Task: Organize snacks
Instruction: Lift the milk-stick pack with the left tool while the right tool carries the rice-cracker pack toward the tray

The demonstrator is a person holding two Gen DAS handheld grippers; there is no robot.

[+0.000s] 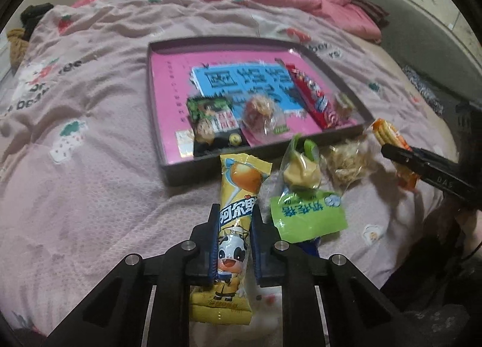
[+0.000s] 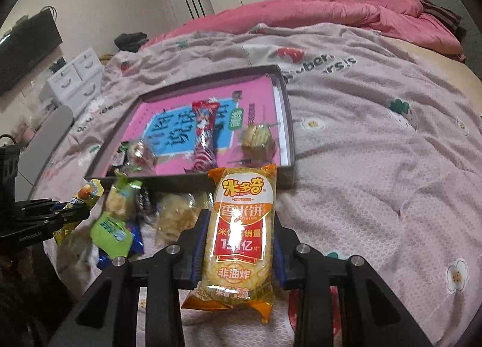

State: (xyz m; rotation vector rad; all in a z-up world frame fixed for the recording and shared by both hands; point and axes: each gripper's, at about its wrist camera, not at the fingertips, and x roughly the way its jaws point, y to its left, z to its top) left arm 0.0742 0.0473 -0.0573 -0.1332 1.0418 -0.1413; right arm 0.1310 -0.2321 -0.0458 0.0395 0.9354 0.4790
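Now left tongs clamp the yellow candy stick; right tongs clamp the rice-cracker pack.

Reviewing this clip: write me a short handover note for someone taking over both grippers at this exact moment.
Left gripper: shut on the yellow cow-print snack stick.
Right gripper: shut on the orange rice cracker pack.
Both packs are held in front of the tray on the bed.
Done: red stick pack, green packet and a few clear-wrapped sweets already lie in the tray.
Left: place both held packs, then the green-labelled bag and the clear bag of flaky snack still on the blanket.
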